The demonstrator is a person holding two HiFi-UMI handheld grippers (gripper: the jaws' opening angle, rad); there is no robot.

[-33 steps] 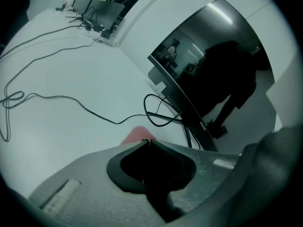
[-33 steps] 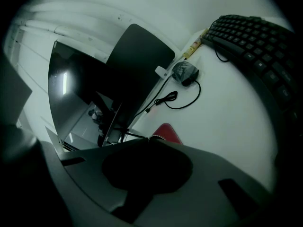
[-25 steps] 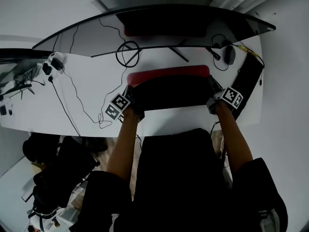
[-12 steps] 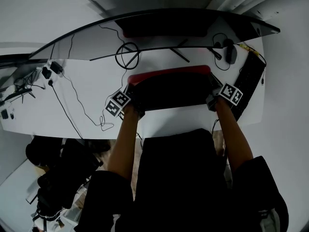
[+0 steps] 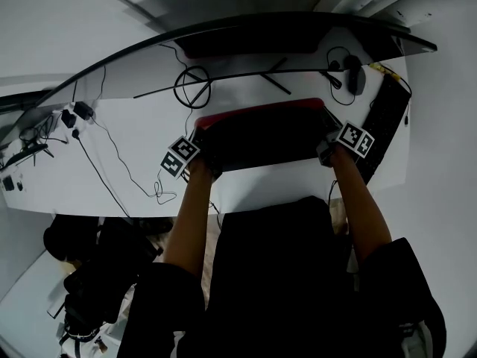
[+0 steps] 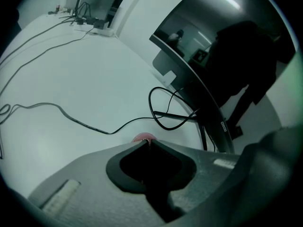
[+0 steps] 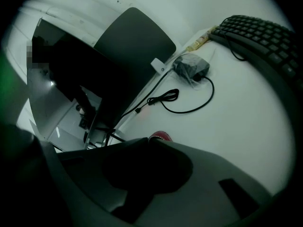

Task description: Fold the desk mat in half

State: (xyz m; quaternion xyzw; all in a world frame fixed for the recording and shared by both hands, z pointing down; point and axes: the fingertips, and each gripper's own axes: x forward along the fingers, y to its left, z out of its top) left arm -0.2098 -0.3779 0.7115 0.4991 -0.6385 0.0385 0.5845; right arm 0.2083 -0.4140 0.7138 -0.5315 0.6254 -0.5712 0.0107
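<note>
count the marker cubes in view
2: left cube on the left gripper, right cube on the right gripper, each gripper clamping a desk mat corner. None seems hidden.

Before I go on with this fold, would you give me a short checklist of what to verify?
1. The left gripper is shut on a corner of the desk mat: ok.
2. The right gripper is shut on the other corner: ok.
3. Flap's edge meets the mat's far edge: not ok; a red strip shows beyond it.
4. The coiled cable lies apart from the mat: ok.
5. The keyboard is clear of the right gripper: cannot tell.
</note>
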